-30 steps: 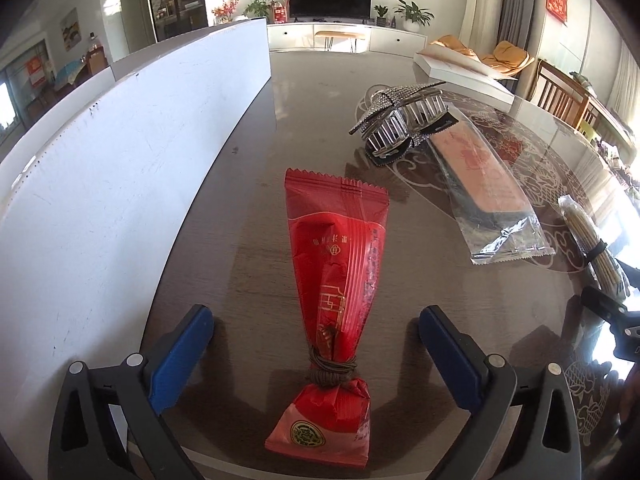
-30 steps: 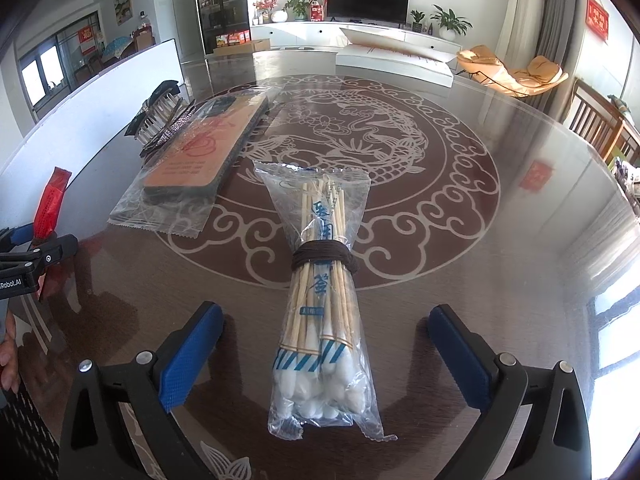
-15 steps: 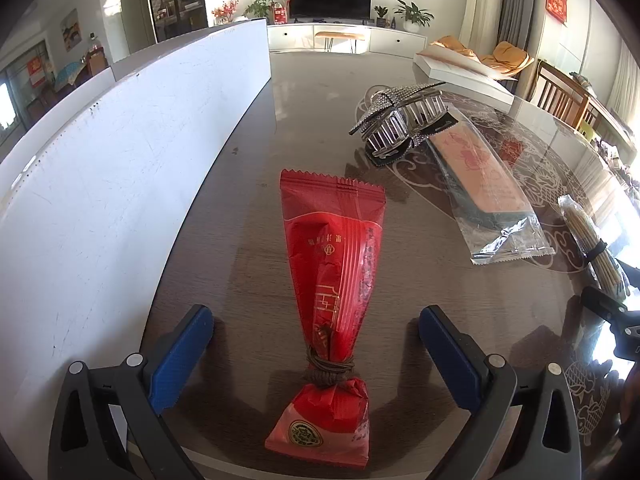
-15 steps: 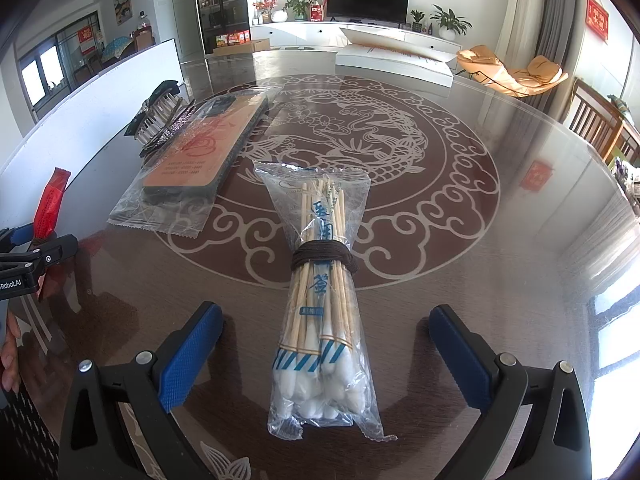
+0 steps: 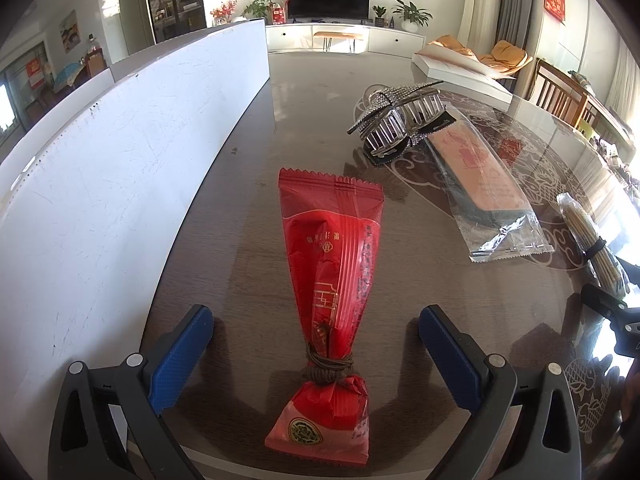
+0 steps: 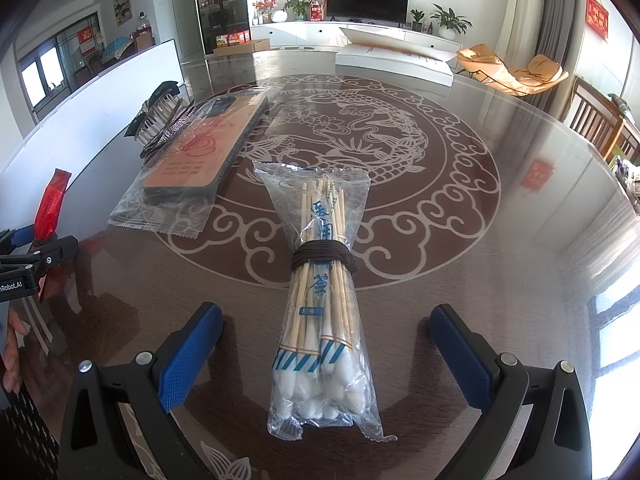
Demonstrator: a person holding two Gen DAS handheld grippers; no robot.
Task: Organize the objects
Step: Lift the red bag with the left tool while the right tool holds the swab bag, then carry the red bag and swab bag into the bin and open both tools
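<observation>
Left gripper [image 5: 316, 344]: jaws wide, straddling red packet [image 5: 332, 264], long axis along the fingers | Right gripper [image 6: 326, 348]: jaws wide, straddling swab bundle [image 6: 324, 304], likewise aligned | Both lie flat on surface [image 6: 500, 264], each nearest its own gripper.

Snack packet [image 5: 330, 280] lies on table [image 5: 256, 216] lengthwise, tied end near, between spread jaws of left gripper [image 5: 316, 344], touching neither. Board [image 5: 120, 160] stands on edge along table's left side. Hair claw [image 5: 400, 120] far right of packet, partly on far end of wrapped comb [image 5: 480, 172]. Swab bundle [image 6: 324, 292] right of comb, lengthwise between spread jaws of right gripper [image 6: 326, 346], apart from both. Flat box [image 6: 394, 56] at table's far edge
</observation>
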